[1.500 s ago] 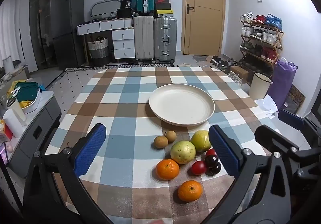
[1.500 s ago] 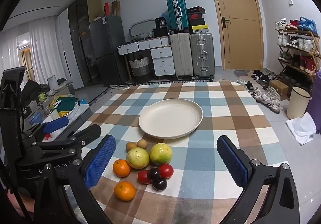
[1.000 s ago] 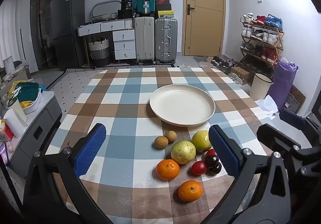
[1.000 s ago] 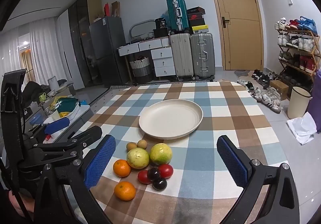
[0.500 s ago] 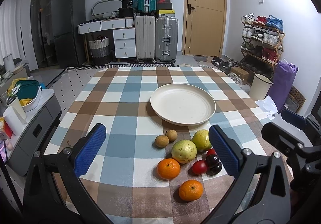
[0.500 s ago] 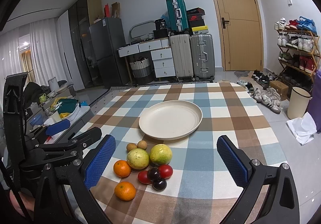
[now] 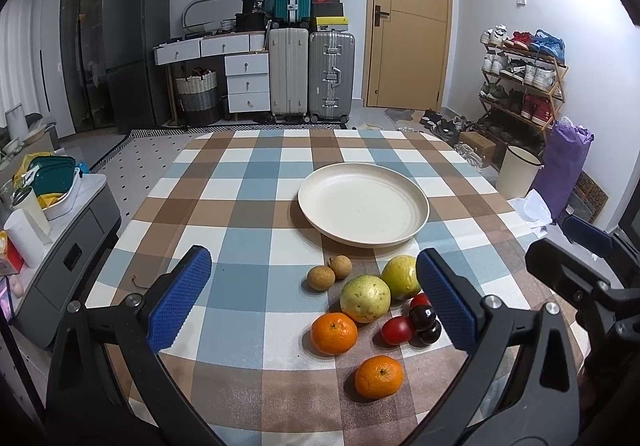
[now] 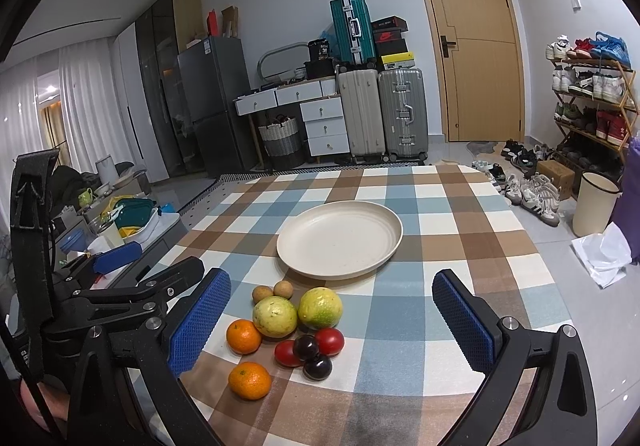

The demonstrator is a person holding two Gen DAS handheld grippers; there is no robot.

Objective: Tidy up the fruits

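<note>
Both grippers hovered open over the table, nothing grasped.
Left gripper [image 7: 312, 296] and right gripper [image 8: 332, 320] had jaws spread wide above the fruit cluster [image 7: 366, 298] on the checkered tablecloth [image 7: 248, 182]: oranges, guavas, tomatoes, dark plums, small brown fruits, all just before the cream plate [image 7: 420, 202].

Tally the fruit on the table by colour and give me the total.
Orange: 2
Yellow-green: 2
Brown: 2
Red: 2
Dark purple: 2
Total: 10
</note>
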